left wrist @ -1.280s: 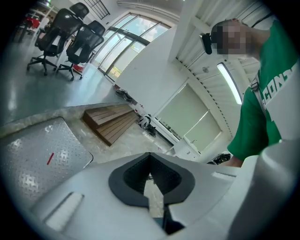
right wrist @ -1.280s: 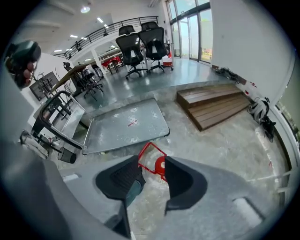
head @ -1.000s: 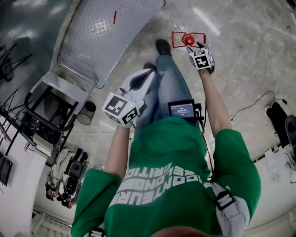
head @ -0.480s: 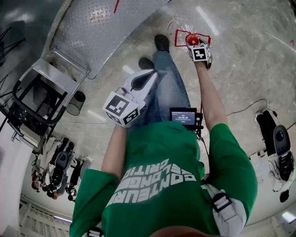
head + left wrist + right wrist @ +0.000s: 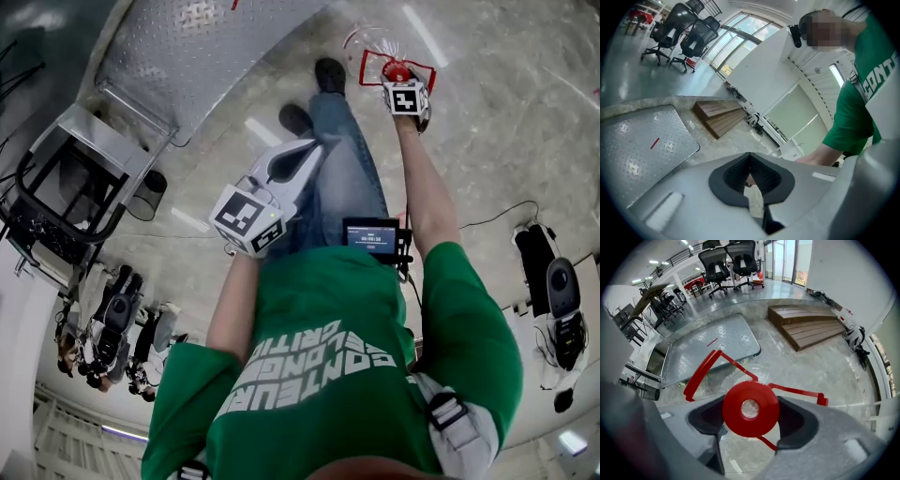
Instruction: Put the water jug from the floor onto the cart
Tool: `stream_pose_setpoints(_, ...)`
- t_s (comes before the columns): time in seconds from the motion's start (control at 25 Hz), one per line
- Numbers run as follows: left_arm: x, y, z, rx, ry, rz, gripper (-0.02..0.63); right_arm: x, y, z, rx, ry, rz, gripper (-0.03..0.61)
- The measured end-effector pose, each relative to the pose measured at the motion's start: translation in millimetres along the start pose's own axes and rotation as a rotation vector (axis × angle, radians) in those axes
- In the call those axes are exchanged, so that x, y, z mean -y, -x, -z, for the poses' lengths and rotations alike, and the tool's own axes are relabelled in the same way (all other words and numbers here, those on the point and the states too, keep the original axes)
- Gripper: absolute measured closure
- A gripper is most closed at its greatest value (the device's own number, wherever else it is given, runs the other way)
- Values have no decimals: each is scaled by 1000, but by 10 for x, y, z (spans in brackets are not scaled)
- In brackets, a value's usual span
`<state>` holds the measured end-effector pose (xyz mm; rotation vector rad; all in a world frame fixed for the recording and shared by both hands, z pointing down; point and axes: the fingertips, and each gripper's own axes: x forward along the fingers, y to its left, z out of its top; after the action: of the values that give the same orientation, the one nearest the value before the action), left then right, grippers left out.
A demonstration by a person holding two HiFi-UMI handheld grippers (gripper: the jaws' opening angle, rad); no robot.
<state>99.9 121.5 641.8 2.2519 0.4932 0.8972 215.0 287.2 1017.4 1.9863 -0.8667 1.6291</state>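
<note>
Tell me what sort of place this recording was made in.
Probably an indoor office or lab hall. Rolling office chairs stand on a polished floor with large windows behind them, and a flat metal cart is parked near low wooden steps.

The jug [image 5: 378, 45] stands on the floor [image 5: 487, 122], right of the cart [image 5: 187, 66] and apart from it. The right gripper [image 5: 751, 423] hangs just above the jug, and its jaws, which have just been opening, stand on either side of the jug's top. Steps [image 5: 811, 329] lie further behind, and chairs [image 5: 726, 263] stand beyond the cart.
</note>
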Motion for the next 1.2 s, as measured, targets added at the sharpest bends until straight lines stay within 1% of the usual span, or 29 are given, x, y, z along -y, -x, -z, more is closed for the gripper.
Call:
stream_pose_setpoints(0.12, -11, 4, 18, 9, 10, -6, 598, 68, -71, 60, -25, -14, 7, 282)
stream_pose_setpoints(0.28, -53, 19, 16, 32, 26, -19, 598, 31, -92, 48, -26, -19, -30, 278)
stream_pose_setpoints(0.36, -42, 13, -1, 41, 28, -21, 598, 60, -85, 66, -43, -15, -16, 278)
stream_pose_setpoints(0.48, 85, 55, -148, 67, 27, -16, 598, 100, -19, 169, -110, -34, 13, 278)
stream_pose_setpoints(0.6, 204, 126, -351, 88, -11, -13, 598, 121, 94, 92, -84, -42, 6, 278)
stream_pose_setpoints(0.72, 242, 236, -531, 117, -40, -28, 598, 148, 351, 67, -66, -52, 15, 278)
stream_pose_setpoints(0.84, 276, 373, -756, 163, -65, -49, 598, 194, 698, 30, -34, -47, 21, 278)
stream_pose_setpoints(0.92, 329, 450, -894, 194, -100, -54, 598, 253, 940, 3, -14, -43, 37, 278)
stream_pose_setpoints(1.04, 446, 626, -1109, 234, -151, -56, 598, 294, 1325, -100, 26, -16, 52, 278)
stream_pose_setpoints(1.2, 606, 904, -1363, 281, -196, -63, 598, 338, 1915, -292, 88, 6, 66, 278)
